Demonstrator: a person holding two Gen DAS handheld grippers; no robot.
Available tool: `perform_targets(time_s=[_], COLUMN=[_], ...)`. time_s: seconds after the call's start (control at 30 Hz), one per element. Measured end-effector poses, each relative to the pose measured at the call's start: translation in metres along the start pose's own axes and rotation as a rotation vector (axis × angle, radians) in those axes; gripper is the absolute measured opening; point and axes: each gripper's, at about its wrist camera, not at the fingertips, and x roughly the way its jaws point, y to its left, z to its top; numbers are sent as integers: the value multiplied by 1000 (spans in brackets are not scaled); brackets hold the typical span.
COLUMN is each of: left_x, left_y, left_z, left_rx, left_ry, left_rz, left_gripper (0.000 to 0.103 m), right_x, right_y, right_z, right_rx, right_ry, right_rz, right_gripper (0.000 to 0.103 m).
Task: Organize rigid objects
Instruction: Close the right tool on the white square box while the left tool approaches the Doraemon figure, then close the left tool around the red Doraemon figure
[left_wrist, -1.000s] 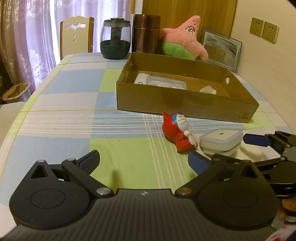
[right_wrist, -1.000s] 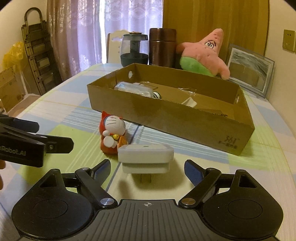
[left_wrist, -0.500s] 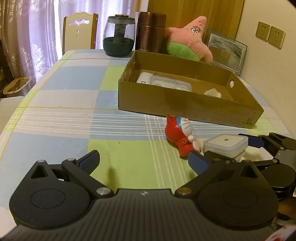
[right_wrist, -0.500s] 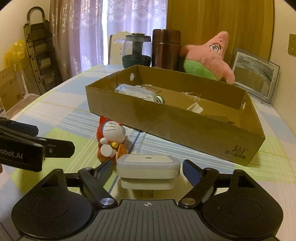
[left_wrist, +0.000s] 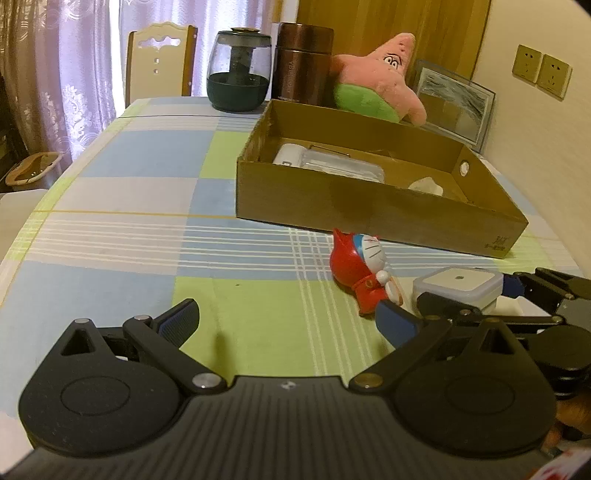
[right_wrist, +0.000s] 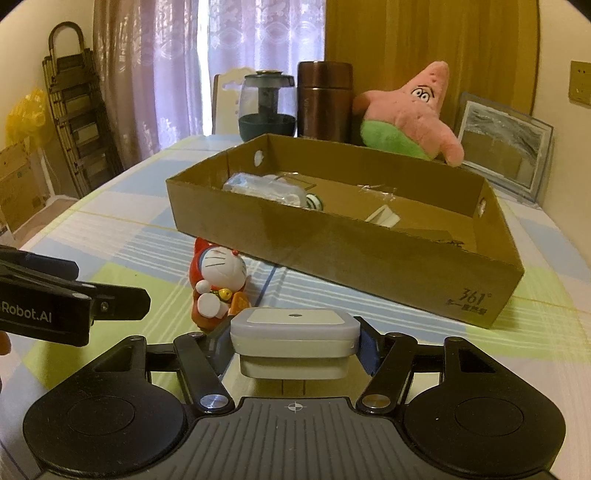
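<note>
1. At a checked tablecloth (left_wrist: 129, 229), the right gripper (right_wrist: 294, 338) is closing its jaws on a small white lidded container (right_wrist: 294, 332). The container sits between the blue pads, and both pads appear to meet its sides just under the lid.

2. The container rests on the table in front of the cardboard box (right_wrist: 369, 254), beside a red-suited Doraemon figurine (right_wrist: 216, 284) that lies on the cloth just short of the box's front wall.

3. The left gripper (left_wrist: 284, 317) hovers over bare cloth with its jaws wide and nothing between them.

4. Progress looks partial. The box already holds a clear plastic case (left_wrist: 343, 168), a white device (left_wrist: 288, 157) and a pale scrap of something (left_wrist: 426, 186). The container and the figurine are still outside, so at least two items appear left to put away.

5. Whether the pink starfish plush (right_wrist: 410, 114), the brown flask (right_wrist: 325, 99) and the dark glass jar (right_wrist: 267, 107) behind the box belong to the job cannot be told.

6. The box's front wall hides the lower part of its contents, and what they are is hard to make out. The container's base is partly masked by the gripper body.
</note>
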Motion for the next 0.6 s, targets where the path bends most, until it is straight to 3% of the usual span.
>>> perform_targets(time_s=[0.4,0.6], left_x=[14,29], left_y=[-19,-31], left_z=[16,21], left_rx=[42,61], left_ry=[-29,-20], left_rz=[-66,-76], left_gripper=[100,91], right_x=[-28,-33], right_y=[-32,-39], right_z=[-6,-9], right_rx=[87,98], right_ry=[3,4], right_rz=[-76,-88], right_gripper=[62,62])
